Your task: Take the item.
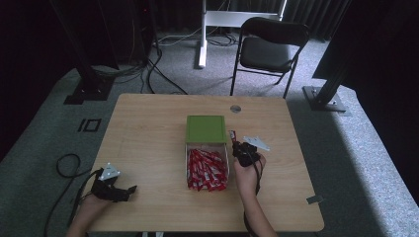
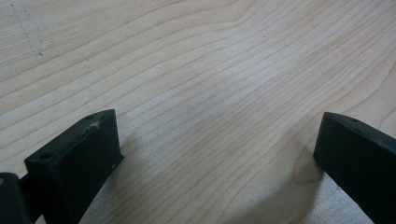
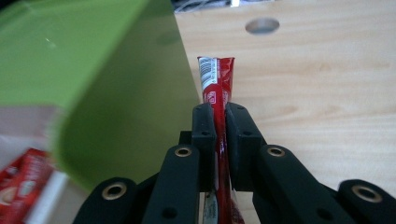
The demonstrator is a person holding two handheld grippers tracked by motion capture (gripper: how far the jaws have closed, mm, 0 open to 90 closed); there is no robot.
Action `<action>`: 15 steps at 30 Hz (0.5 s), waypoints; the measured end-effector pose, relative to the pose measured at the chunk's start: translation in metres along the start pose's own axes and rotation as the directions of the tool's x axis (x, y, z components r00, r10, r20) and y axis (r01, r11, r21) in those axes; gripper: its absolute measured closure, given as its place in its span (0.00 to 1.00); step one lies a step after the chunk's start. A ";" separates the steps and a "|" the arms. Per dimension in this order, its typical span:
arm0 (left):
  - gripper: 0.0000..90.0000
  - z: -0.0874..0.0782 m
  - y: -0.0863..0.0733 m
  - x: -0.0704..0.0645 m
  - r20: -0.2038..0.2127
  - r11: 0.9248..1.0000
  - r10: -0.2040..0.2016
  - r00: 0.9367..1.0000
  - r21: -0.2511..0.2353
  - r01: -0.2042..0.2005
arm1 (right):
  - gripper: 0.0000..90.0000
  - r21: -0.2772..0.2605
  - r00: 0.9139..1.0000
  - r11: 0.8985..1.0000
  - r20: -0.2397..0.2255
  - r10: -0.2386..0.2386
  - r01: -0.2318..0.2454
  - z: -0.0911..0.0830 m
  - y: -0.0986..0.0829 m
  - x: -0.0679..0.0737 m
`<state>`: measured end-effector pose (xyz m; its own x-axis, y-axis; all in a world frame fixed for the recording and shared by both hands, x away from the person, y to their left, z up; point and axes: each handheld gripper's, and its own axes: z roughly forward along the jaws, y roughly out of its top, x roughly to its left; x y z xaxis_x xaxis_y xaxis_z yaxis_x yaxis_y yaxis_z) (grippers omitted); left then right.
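Note:
A clear box [image 1: 187, 168] in the middle of the table holds several red sachets [image 1: 206, 170]. Its green lid [image 1: 206, 129] lies over the far end; in the right gripper view the green lid [image 3: 84, 79] fills the left side. My right gripper [image 1: 233, 139] is just right of the box, shut on one red sachet [image 1: 232, 135]. That red sachet [image 3: 215, 81] sticks out past the right gripper [image 3: 219, 114], pinched between its jaws. My left gripper [image 1: 132, 189] rests near the table's front left corner, and the left gripper [image 2: 217, 154] stands open over bare wood.
The wooden table [image 1: 148, 128] has a round cable hole [image 1: 235, 108] near its far edge. A black folding chair [image 1: 269, 47] stands behind the table. Cables lie on the carpet at the left.

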<state>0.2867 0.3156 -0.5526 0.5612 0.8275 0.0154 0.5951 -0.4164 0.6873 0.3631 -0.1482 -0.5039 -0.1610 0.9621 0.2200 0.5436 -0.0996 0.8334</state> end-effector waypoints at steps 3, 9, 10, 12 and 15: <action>0.02 0.000 0.000 0.000 0.000 1.000 0.000 1.000 0.000 0.000 | 0.92 0.014 1.000 1.000 0.008 0.013 -0.013 0.007 -0.006 -0.002; 0.02 0.000 0.000 0.000 0.000 1.000 0.000 1.000 0.000 0.000 | 0.92 0.040 1.000 0.999 0.015 0.020 -0.021 0.018 -0.016 -0.003; 0.02 0.000 0.000 0.000 0.000 1.000 0.000 1.000 0.000 0.000 | 0.92 0.048 1.000 0.998 0.007 0.030 -0.031 0.021 -0.018 -0.002; 0.02 0.000 0.000 0.000 0.000 1.000 0.000 1.000 0.000 0.000 | 0.92 0.059 1.000 0.998 0.008 0.030 -0.030 0.025 -0.021 -0.002; 0.02 0.000 0.000 0.000 0.000 1.000 0.000 1.000 0.000 0.000 | 0.92 0.077 0.999 0.996 0.011 0.034 -0.034 0.031 -0.025 -0.002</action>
<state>0.2867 0.3156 -0.5526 0.5612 0.8275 0.0153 0.5952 -0.4164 0.6873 0.3752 -0.1398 -0.5412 -0.1333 0.9610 0.2423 0.6108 -0.1128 0.7837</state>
